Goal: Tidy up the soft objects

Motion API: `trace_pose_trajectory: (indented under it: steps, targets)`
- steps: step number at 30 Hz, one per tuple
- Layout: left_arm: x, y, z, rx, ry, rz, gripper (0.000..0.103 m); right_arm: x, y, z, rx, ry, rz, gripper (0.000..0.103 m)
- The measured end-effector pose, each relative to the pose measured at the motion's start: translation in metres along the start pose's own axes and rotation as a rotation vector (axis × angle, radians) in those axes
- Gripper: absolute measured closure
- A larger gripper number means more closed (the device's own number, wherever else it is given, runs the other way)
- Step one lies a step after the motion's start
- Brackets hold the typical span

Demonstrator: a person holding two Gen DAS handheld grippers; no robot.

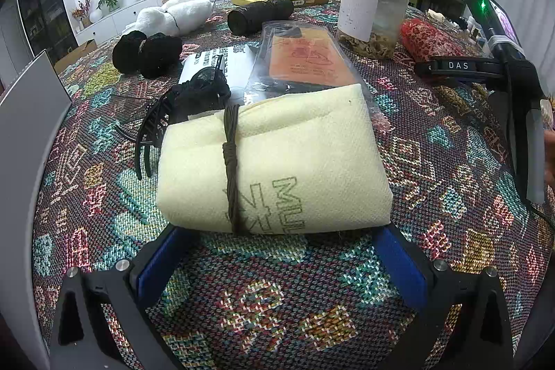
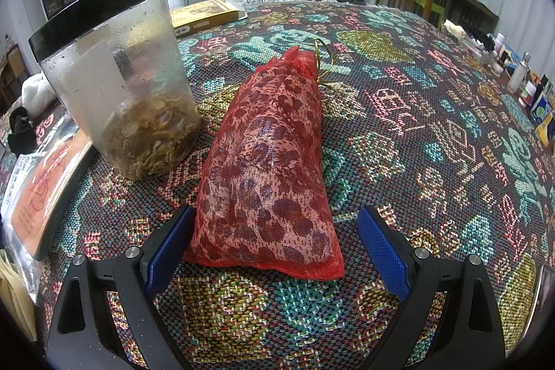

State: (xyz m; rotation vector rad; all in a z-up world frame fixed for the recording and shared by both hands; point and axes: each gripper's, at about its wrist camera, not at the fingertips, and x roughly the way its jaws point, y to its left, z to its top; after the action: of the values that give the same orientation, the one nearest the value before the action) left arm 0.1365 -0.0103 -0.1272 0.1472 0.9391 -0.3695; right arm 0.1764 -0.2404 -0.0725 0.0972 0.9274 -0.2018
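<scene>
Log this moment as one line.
left gripper: open, at cream cloth bundle | right gripper: open, straddling red mesh pouch | clear jar: upright beside pouch

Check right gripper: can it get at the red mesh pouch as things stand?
Probably yes. The right gripper is open, its blue pads on either side of the near end of the red mesh pouch, which lies flat on the woven cloth. The plastic jar stands off to the left, clear of the approach.
</scene>
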Motion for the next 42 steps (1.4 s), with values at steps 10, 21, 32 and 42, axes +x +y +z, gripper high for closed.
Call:
trace_pose_trajectory:
  steps: [10, 21, 32, 42]
  targets:
    - [0.000, 0.000, 0.000, 0.000, 0.000, 0.002, 0.000, 0.000, -0.001, 0.000, 0.000, 0.000, 0.000, 0.008]
    - [-0.001, 0.000, -0.001, 0.005, 0.003, 0.007, 0.000, 0.000, -0.001, 0.000, 0.000, 0.000, 0.000, 0.008]
    - [-0.044, 0.017, -0.018, -0.030, 0.103, -0.040, 0.000, -0.001, -0.001, 0.000, 0.000, 0.000, 0.000, 0.008]
    - [-0.097, 0.047, 0.060, 0.000, 0.000, -0.078, 0.000, -0.001, 0.000, 0.000, -0.001, 0.000, 0.000, 0.008]
